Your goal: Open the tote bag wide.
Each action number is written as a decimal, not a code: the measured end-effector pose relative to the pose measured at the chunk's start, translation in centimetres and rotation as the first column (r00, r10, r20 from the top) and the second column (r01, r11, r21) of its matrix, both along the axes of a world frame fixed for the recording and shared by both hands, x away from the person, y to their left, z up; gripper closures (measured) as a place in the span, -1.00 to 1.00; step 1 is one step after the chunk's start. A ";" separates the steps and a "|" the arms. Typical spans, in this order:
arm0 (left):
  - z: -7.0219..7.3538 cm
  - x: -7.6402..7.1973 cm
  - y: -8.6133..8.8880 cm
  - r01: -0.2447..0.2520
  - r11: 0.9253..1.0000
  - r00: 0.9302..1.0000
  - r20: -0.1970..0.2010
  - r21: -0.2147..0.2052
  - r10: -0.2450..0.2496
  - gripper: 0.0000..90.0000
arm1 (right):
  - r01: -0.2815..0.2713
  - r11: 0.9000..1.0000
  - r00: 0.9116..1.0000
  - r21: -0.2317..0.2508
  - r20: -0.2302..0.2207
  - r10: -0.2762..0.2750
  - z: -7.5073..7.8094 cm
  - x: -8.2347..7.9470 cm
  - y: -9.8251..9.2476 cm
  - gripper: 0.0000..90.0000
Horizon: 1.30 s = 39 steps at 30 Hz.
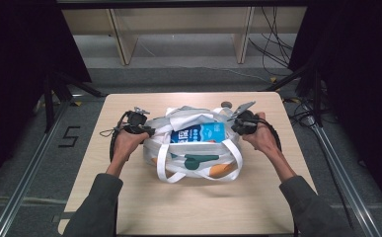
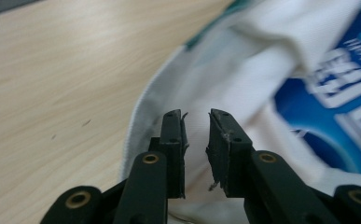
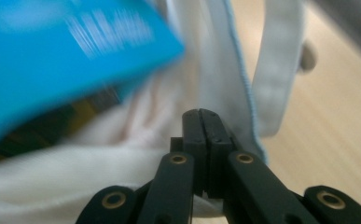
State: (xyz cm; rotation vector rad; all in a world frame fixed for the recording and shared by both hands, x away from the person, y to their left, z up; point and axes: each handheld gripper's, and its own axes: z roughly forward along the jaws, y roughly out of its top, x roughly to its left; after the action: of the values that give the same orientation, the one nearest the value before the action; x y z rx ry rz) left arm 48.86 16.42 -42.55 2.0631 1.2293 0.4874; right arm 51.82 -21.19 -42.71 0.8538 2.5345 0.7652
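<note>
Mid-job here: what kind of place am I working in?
Most likely a lab-style recording setup, not a home: a bare wooden table flanked by black curtains, metal floor rails, loose cables and a floor marking "5".

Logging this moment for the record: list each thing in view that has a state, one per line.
Tote bag: lying on the table, mouth open, handles slack.
Blue package: inside the bag, top showing.
Left hand-held gripper: jaws slightly apart over the bag's white fabric.
Right hand-held gripper: jaws closed together at the bag's edge; fabric between them cannot be told.
</note>
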 end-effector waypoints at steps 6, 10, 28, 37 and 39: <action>2.1 -1.9 -3.0 0.148 0.989 0.989 0.019 0.010 -0.148 0.58 | -0.173 0.980 0.984 0.098 0.048 0.169 2.9 -4.2 2.5 1.00; 2.2 -0.7 -5.4 0.147 0.988 0.989 0.014 -0.040 -0.146 0.56 | -0.239 0.969 0.971 0.067 -0.010 0.240 1.9 -6.3 4.0 1.00; 0.4 4.8 -7.9 0.005 0.998 0.998 -0.055 0.062 -0.002 0.73 | -0.356 0.933 0.932 -0.059 -0.092 0.350 -1.3 -8.3 4.9 1.00; 3.1 0.5 -6.4 0.095 0.995 0.995 0.029 -0.022 -0.095 0.18 | -0.267 0.955 0.964 0.129 0.027 0.266 0.9 -8.1 3.5 0.92; 3.1 0.1 -5.7 0.086 0.996 0.996 0.037 -0.011 -0.085 0.13 | -0.238 0.959 0.971 0.155 0.035 0.236 1.1 -8.1 3.4 0.91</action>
State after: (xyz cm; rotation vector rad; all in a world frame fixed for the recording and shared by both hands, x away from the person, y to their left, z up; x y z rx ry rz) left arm 48.99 10.75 -39.45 2.0776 1.1155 0.4739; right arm 43.68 -17.80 -41.62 0.5918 2.6184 1.0554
